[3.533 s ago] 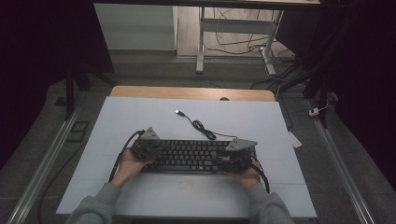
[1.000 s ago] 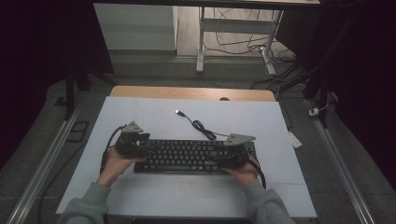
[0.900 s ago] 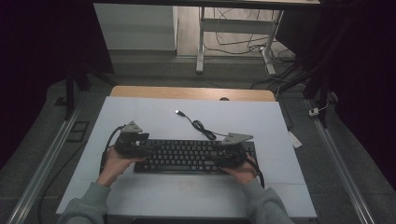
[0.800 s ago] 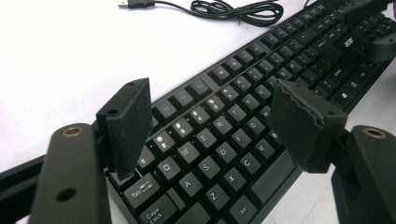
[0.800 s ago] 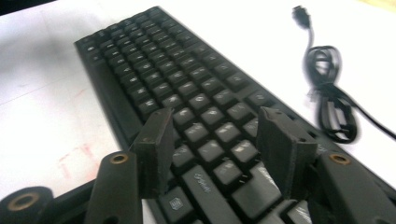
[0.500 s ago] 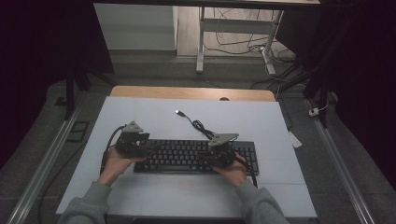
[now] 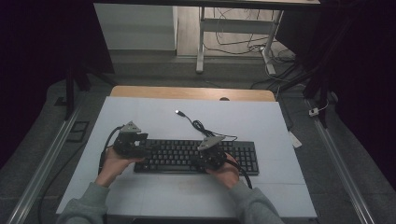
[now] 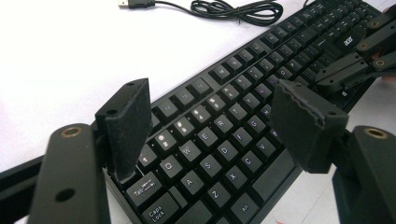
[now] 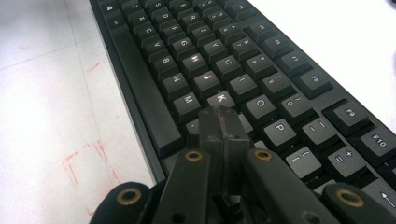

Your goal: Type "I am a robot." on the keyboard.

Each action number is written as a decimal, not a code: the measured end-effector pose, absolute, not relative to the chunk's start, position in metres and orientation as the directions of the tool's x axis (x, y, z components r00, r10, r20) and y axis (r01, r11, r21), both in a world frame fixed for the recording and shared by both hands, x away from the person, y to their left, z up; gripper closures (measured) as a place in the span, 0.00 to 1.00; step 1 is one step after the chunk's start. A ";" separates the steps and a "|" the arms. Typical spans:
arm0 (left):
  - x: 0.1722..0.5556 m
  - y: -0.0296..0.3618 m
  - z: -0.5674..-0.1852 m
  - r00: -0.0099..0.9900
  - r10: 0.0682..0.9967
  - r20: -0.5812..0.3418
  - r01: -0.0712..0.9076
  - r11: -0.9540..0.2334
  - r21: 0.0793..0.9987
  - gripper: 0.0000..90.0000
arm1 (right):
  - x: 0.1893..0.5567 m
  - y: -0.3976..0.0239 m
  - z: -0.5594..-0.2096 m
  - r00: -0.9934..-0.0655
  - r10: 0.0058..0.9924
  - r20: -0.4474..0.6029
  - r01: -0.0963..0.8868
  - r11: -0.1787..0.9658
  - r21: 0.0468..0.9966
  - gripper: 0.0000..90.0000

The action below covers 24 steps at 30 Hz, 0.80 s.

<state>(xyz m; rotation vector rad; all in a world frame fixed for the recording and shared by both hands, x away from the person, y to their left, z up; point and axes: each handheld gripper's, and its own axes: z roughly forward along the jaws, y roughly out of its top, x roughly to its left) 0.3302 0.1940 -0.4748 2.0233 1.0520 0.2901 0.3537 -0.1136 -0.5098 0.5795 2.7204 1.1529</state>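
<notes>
A black keyboard (image 7: 196, 156) lies across the white table, its cable (image 7: 201, 126) coiled behind it with the USB plug (image 7: 178, 112) loose. My left gripper (image 7: 144, 147) hangs at the keyboard's left end. In the left gripper view its jaws stand open (image 8: 212, 116) over the keys (image 8: 224, 126), one pad (image 8: 126, 121) by the number row, gripping nothing. My right gripper (image 7: 195, 161) sits low over the middle-right keys. Its jaws have just closed and are shut (image 9: 223, 116), tips right by the K key (image 9: 220, 99), nothing between them. The right gripper (image 8: 355, 65) is also in the left gripper view.
The table's wooden back edge (image 7: 191, 92) runs behind the white top. Faint red marks (image 9: 84, 158) are drawn on the table in front of the keyboard. A small white item (image 7: 295, 139) lies off the right edge. Desk legs and floor cables stand beyond.
My right gripper slid left along the keyboard from its right end toward the middle, sank a little, and its jaws closed. The left gripper kept still.
</notes>
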 end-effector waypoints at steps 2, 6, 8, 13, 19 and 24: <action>0.331 0.193 -0.475 0.627 0.763 -0.156 0.577 -0.321 0.751 0.33 | 0.354 -0.114 -0.511 -0.919 0.394 0.018 0.291 0.644 0.707 1.00; 0.331 0.192 -0.476 0.631 0.761 -0.154 0.577 -0.327 0.748 0.33 | 0.354 -0.114 -0.513 -0.916 0.401 0.015 0.299 0.658 0.691 1.00; 0.331 0.192 -0.476 0.630 0.761 -0.153 0.577 -0.328 0.748 0.33 | 0.354 -0.114 -0.514 -0.913 0.407 0.026 0.308 0.644 0.700 1.00; 0.330 0.192 -0.476 0.630 0.762 -0.150 0.574 -0.328 0.750 0.33 | 0.354 -0.120 -0.506 -0.909 0.415 0.035 0.302 0.597 0.744 1.00; 0.328 0.193 -0.476 0.627 0.766 -0.144 0.572 -0.326 0.753 0.33 | 0.353 -0.143 -0.492 -0.886 0.464 0.028 0.297 0.519 0.802 1.00; 0.324 0.194 -0.475 0.624 0.768 -0.140 0.569 -0.324 0.756 0.33 | 0.352 -0.168 -0.489 -0.844 0.535 0.023 0.318 0.467 0.825 0.78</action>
